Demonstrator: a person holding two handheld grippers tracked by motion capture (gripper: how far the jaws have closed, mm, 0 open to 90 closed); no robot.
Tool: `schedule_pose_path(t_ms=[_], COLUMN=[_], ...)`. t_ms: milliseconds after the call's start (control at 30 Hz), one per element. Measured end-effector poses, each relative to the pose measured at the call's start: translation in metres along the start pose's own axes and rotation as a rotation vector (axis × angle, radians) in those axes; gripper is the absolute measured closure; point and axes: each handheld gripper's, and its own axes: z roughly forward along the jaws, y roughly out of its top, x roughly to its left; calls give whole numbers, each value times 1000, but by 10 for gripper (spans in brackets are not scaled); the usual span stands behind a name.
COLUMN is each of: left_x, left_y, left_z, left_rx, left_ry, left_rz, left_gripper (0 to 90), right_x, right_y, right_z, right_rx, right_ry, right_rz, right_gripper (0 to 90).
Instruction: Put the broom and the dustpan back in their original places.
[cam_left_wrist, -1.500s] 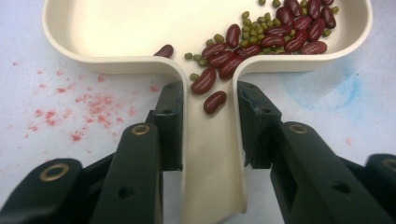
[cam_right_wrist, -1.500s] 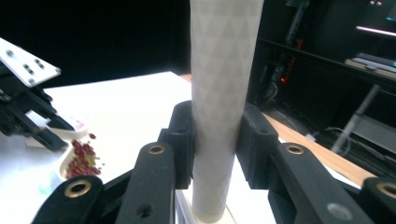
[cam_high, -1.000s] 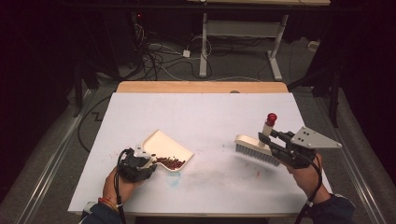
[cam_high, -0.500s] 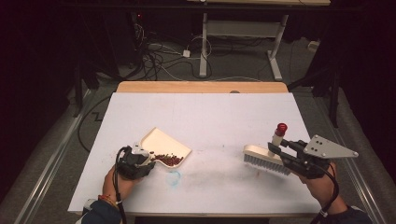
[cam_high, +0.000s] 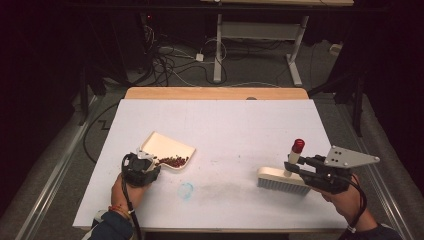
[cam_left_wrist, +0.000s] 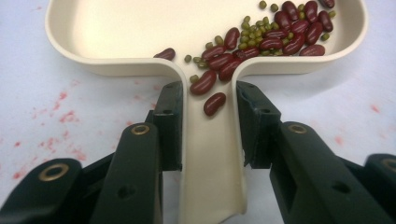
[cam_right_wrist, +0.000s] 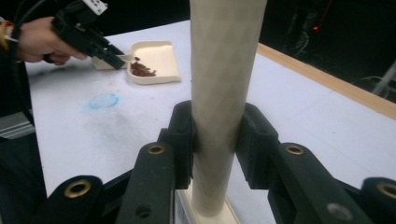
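Left gripper (cam_high: 150, 165): fingers (cam_left_wrist: 170, 121) clenched on the dustpan (cam_high: 167, 149) handle, near left part of the white tabletop (cam_high: 225, 120). Red beans (cam_left_wrist: 280, 32) and small green ones lie in the pan, a few down in the handle channel.

Right gripper (cam_high: 295, 167): fingers (cam_right_wrist: 184, 135) grasping the brush (cam_high: 282, 180) by its upright, red-tipped handle; the brush stands at near right, well apart from the dustpan. Blue smudge (cam_high: 186, 190) between them.

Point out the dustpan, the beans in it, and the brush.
dustpan (cam_left_wrist: 116, 28), left gripper view, on its bare inner floor.
beans (cam_left_wrist: 275, 35), left gripper view, on the red pile at the pan's rim.
brush (cam_high: 280, 177), high view, on the head's pale back.
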Motion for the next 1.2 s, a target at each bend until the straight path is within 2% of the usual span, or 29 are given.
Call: schedule_pose_path(t_ms=[67, 100, 167, 233, 300, 333, 400, 467, 500, 600, 700, 800, 900, 967, 1033, 1200], left_x=[0, -1, -4, -8, -14, -16, -16, -14, -15, -19, -23, -27, -29, -31, -30, -26], left_y=[2, 3, 2, 0, -2, -2, -2, -3, -4, -6, -9, -11, -14, -18, -23, -31], left_z=[2, 3, 3, 3, 2, 2, 2, 2, 1, -2, -7, -12, -20, -26, -31, -33], left_rx=[-13, -15, -22, -32, -20, -19, -22, -41, -42, -58, -76, -96, -173, -232, -271, -254], left_ry=[-8, -16, -52, -102, -108, -95, -71, -110, -106, -131, -138, -136, -119, -118, -130, -140], left_rz=[-38, -48, -72, -81, -51, -29, -5, -3, 1, 7, 27, 79, 152, 220, 262, 283], left_gripper=[620, 588, 480, 472, 444, 433, 412, 408, 407, 406, 390, 388, 331, 291, 268, 209], right_x=[-4, -7, -14, -19, -27, -30, -38, -47, -52, -63, -68, -74, -78, -81, -82, -81], right_y=[2, 3, 4, 6, 8, 9, 11, 12, 13, 14, 13, 8, 2, -3, -5, -9], right_z=[9, 13, 21, 27, 34, 37, 44, 53, 59, 77, 92, 103, 112, 116, 117, 121], right_rx=[7, 4, 4, 14, 18, 25, 40, 69, 89, 134, 191, 225, 245, 229, 194, 174], right_ry=[0, -7, -34, -77, -83, -105, -112, -141, -153, -188, -260, -310, -367, -401, -397, -420], right_rz=[6, 14, 25, 11, 29, 28, 58, 77, 85, 103, 99, 126, 129, 142, 171, 159], right_gripper=[699, 698, 690, 672, 658, 650, 646, 631, 624, 611, 580, 572, 552, 534, 534, 509])
